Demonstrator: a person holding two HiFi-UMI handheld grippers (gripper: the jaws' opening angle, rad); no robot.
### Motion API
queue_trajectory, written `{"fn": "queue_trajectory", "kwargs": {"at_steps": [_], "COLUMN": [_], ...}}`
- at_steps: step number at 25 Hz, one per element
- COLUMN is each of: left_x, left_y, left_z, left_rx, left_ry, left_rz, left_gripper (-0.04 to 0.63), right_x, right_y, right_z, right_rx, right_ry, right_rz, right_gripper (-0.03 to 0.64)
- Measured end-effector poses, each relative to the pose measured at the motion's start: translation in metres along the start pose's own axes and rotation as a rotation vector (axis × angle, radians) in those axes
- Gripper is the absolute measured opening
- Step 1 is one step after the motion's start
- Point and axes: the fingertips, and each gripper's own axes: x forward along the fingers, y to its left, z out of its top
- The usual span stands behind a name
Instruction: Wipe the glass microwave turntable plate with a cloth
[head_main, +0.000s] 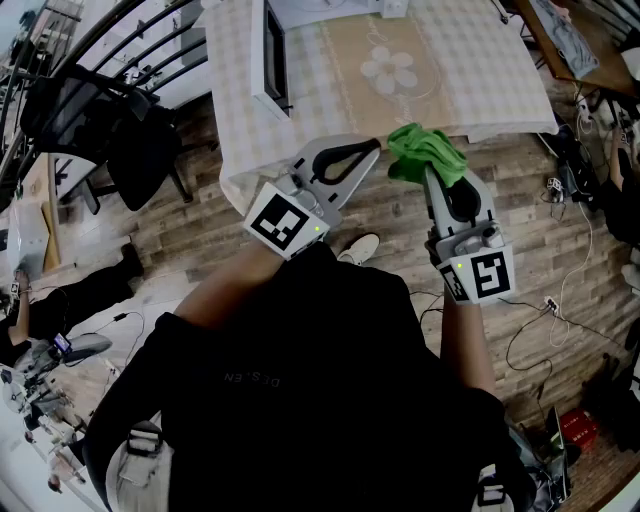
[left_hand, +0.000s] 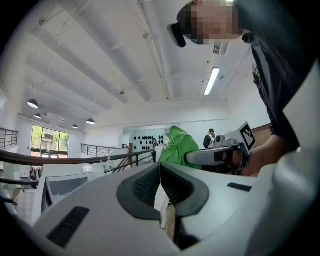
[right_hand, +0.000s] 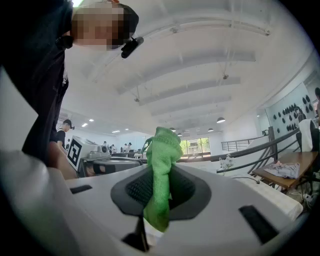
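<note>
Two tools are held near the counter (head_main: 240, 120) — right tool (head_main: 431, 173) pinched on a green cloth (head_main: 428, 150), left tool (head_main: 372, 150) pressed together, apparently empty.

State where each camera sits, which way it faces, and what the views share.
Head view: on the person's head, facing steeply down at the table and floor; shows torso, left gripper, right gripper.
Left gripper view: on the left gripper, tilted up toward the ceiling; shows its shut jaws.
Right gripper view: on the right gripper, also tilted up; shows jaws shut on the green cloth.
Shared: all three show the green cloth.
</note>
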Motion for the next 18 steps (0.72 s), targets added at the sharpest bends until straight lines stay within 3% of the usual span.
{"fn": "queue_trajectory", "kwargs": {"at_steps": [18], "left_x": [-0.037], "left_y": [-0.035], "left_z": [-0.01], "left_rx": [-0.009], "left_ry": [0.004], "left_rz": [0.007], "left_gripper": [0.021], "right_x": [-0.031], "right_y": [0.038], "right_z": [-0.019], "right_rx": [0.051], "right_ry": [0.044], "right_rz": [0.018], "right_gripper": [0.072]}}
